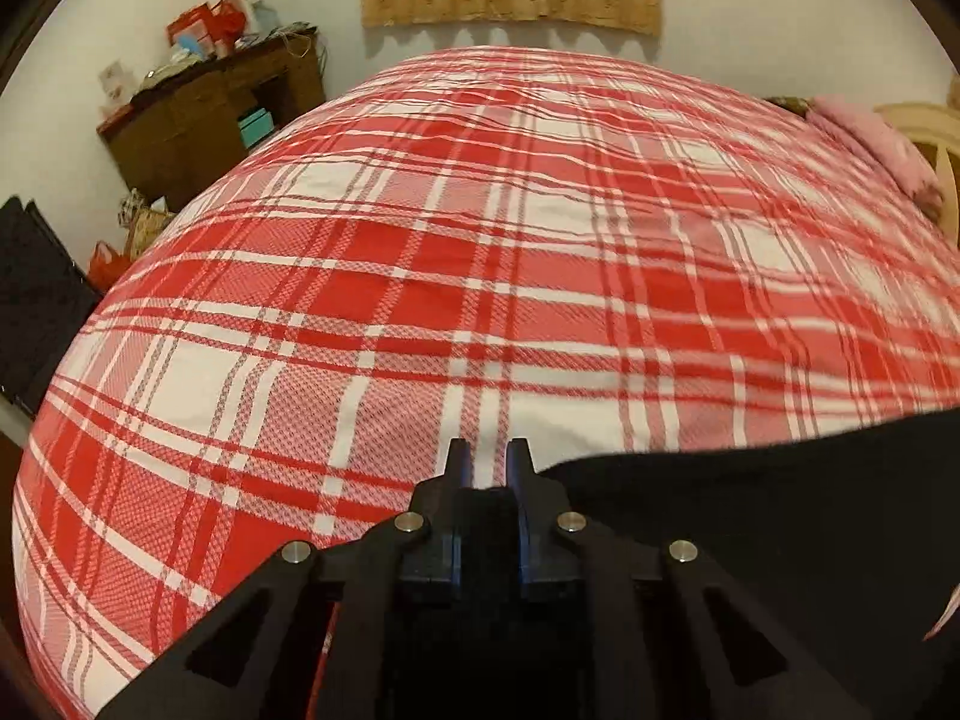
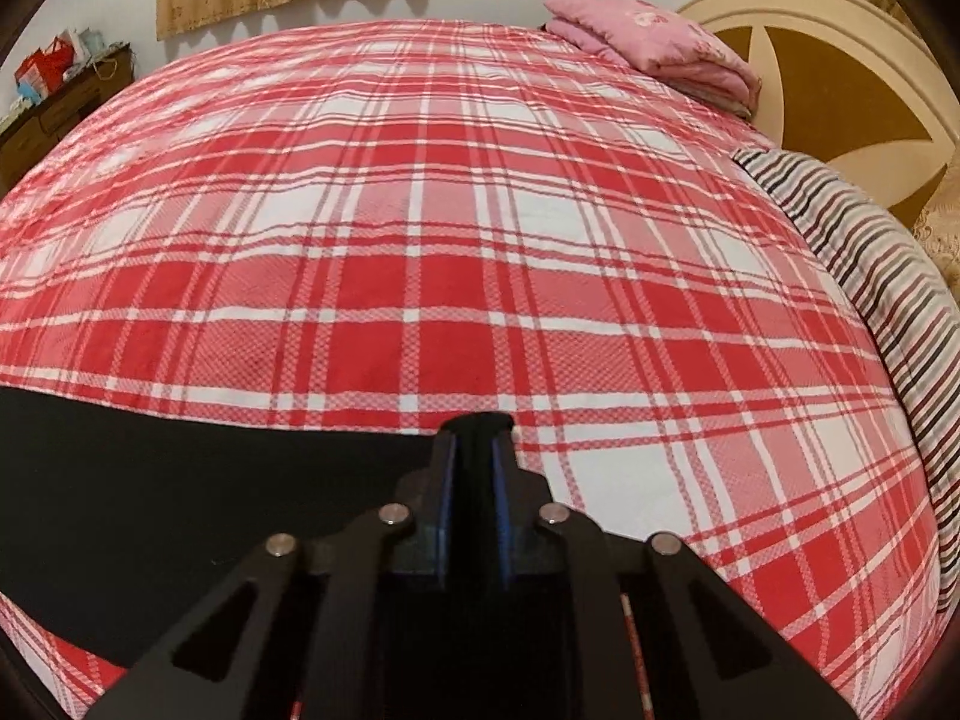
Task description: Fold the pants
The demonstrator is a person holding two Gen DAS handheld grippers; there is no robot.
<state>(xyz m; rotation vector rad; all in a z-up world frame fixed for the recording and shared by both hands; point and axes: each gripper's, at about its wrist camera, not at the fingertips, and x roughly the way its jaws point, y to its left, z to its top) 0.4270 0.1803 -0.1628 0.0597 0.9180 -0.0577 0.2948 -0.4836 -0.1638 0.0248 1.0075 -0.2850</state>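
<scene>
Black pants (image 1: 780, 510) lie on a bed with a red and white plaid cover (image 1: 480, 270). In the left wrist view they stretch from my left gripper (image 1: 489, 465) to the right edge. The left jaws stand nearly together with black cloth low between them. In the right wrist view the pants (image 2: 180, 480) run as a taut black band from the left edge to my right gripper (image 2: 477, 438). The right jaws are shut on the pants' edge, black cloth filling the gap between them. Both grippers sit low over the cover (image 2: 480, 240).
A wooden dresser (image 1: 210, 120) with boxes and bags stands left of the bed. A folded pink blanket (image 2: 654, 51) and a striped pillow (image 2: 870, 276) lie by the cream headboard (image 2: 840, 60). A dark object (image 1: 36, 300) stands at the bed's left side.
</scene>
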